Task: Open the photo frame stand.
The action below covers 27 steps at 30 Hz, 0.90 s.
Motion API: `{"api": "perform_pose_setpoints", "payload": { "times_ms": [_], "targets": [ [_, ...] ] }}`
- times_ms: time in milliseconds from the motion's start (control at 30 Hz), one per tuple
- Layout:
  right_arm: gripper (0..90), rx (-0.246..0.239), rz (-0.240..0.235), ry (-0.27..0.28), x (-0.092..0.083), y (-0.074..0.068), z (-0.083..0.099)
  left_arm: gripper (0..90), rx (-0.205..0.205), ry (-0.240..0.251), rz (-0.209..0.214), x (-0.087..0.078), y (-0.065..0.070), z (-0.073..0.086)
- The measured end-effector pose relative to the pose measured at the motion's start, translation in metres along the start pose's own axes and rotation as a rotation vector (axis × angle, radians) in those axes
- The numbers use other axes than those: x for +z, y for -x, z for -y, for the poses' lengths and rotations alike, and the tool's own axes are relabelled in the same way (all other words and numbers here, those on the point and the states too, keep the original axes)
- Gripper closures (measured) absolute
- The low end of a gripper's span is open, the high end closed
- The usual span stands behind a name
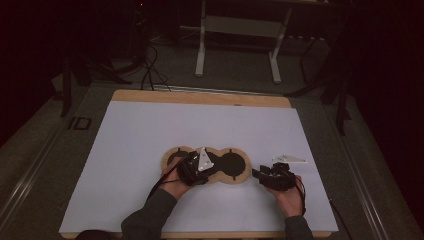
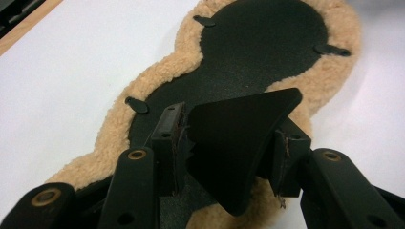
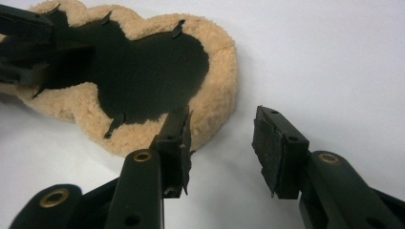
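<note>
1. A fleece pad point(image 1: 206, 165) with three round lobes and a black middle lies flat on the white sheet point(image 1: 150, 130) that covers the table, toward the person's side.
2. Small black tabs point(image 2: 137, 105) sit along the line where the black middle meets the tan fleece rim.
3. The left gripper point(image 1: 192, 170) sits over the left and middle lobes of the pad, held in the left hand point(image 1: 175, 185).
4. In the left gripper view, a black flap point(image 2: 236, 143) of the pad's dark lining stands lifted up between the two jaws.
5. The left pad point(image 2: 177, 138) meets the flap's edge, and the right pad point(image 2: 282, 160) sits against its other side, so the jaws are set moderately wide and grip the flap.
6. The rest of the fleece pad stretches away from those jaws, flat on the sheet.
7. The right gripper point(image 1: 272, 176) rests just beside the pad's right lobe, held in the right hand point(image 1: 290, 195).
8. In the right gripper view its jaws stand apart with bare white sheet between them.
9. The left jaw of that gripper is at the fleece rim point(image 3: 217, 95); whether it touches is unclear.
</note>
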State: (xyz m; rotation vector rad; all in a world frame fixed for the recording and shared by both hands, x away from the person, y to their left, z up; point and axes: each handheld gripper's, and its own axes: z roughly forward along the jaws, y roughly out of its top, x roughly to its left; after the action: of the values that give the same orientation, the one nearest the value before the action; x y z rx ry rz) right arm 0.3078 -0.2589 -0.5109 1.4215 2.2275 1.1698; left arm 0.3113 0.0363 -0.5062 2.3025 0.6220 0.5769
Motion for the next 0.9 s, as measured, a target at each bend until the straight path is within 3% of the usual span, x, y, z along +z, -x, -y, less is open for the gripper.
{"api": "perform_pose_setpoints", "payload": {
  "times_ms": [133,500,900],
  "targets": [
    [56.7,0.002,0.0,0.0,0.0,0.0,0.0,56.8,0.009,-0.013,-0.01,0.002,0.0,-0.002],
    [56.5,0.004,-0.003,0.006,-0.001,0.001,0.0,70.8,0.044,-0.003,-0.042,-0.002,-0.003,-0.011],
    [54.6,0.002,-0.012,0.016,-0.003,-0.002,-0.002,73.8,0.057,0.005,-0.042,-0.004,-0.006,-0.013]
  ]
}}
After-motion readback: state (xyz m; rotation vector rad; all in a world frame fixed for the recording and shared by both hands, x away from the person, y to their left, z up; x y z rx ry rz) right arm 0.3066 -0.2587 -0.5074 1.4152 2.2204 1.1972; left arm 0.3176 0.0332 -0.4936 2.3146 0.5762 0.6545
